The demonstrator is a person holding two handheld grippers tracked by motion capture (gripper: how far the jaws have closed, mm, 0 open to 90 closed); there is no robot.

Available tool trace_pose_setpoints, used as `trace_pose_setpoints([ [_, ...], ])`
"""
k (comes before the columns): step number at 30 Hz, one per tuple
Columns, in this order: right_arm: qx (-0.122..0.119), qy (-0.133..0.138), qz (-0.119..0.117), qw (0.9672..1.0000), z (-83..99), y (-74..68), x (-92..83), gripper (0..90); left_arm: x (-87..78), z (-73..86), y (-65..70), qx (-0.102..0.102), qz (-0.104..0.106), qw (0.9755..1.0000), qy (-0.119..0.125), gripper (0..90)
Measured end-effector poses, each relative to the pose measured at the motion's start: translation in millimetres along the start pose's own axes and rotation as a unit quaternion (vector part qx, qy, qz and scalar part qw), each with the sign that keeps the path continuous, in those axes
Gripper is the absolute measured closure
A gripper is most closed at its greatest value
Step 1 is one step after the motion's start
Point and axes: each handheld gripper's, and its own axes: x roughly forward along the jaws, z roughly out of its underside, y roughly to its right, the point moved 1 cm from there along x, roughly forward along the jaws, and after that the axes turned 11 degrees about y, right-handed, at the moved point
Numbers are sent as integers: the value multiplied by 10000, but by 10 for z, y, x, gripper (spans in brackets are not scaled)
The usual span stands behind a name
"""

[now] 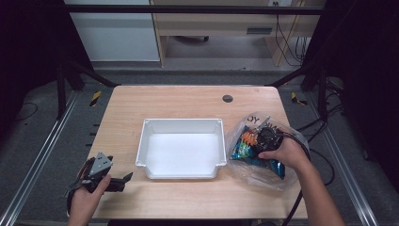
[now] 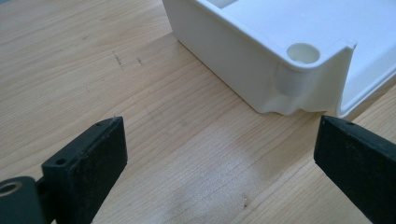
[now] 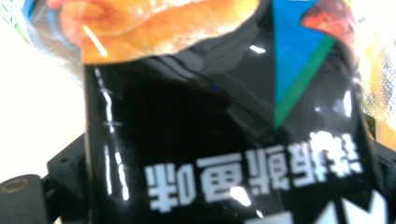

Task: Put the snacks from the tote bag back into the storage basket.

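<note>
High view: nearest the cam are 2 forearms w/ 2 grippers. The left gripper (image 1: 123, 180) rests on the table (image 1: 188, 101) at its near left edge, grey plate on top, jaws apart w/ nothing between them, pointing toward the one white tray (image 1: 181, 125) at centre. The right gripper (image 1: 263, 139) sits down in a clear plastic bag (image 1: 263, 175) just right of the tray; inside the bag are snack packets (image 1: 244, 143), orange, blue and black, count can't be told. Bag print reads "OY", the rest hidden. One dark round hole (image 1: 227, 98) in the table at the far side. Left gripper view: 2 black jaws at the bottom corners, spread wide over bare wood, nothing touched; one tray corner (image 2: 299, 74) w/ a round socket lies ahead, near the right jaw. Right gripper view: one glossy black snack packet (image 3: 224, 121) right up against the lens, lying between the jaws and hiding most of them; can't tell whether the pads press it. Pic of orange-brown food at top, a blue and green triangle at upper right, white Chinese lettering upside down across the lower part, too blurred to read
</note>
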Motion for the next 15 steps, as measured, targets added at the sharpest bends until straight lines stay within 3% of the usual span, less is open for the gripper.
trace_pose_setpoints([
  [2,31,-15,37,10000,-4,-21,-5,104,-4,0,-6,-4,-7,10000,5,23],
  [3,-113,4,12,9999,-1,-21,-15,132,-7,-1,-12,-6,-11,10000,11,23],
  [6,-169,2,17,9999,0,-32,-29,166,-9,0,-15,-10,-20,10000,12,23],
  [9,-180,-55,50,9998,2,-59,-90,253,-11,0,-17,-22,-31,10000,14,23],
  [15,-217,61,101,9997,6,-68,-174,326,-23,-12,-16,-27,-36,10000,83,23],
])
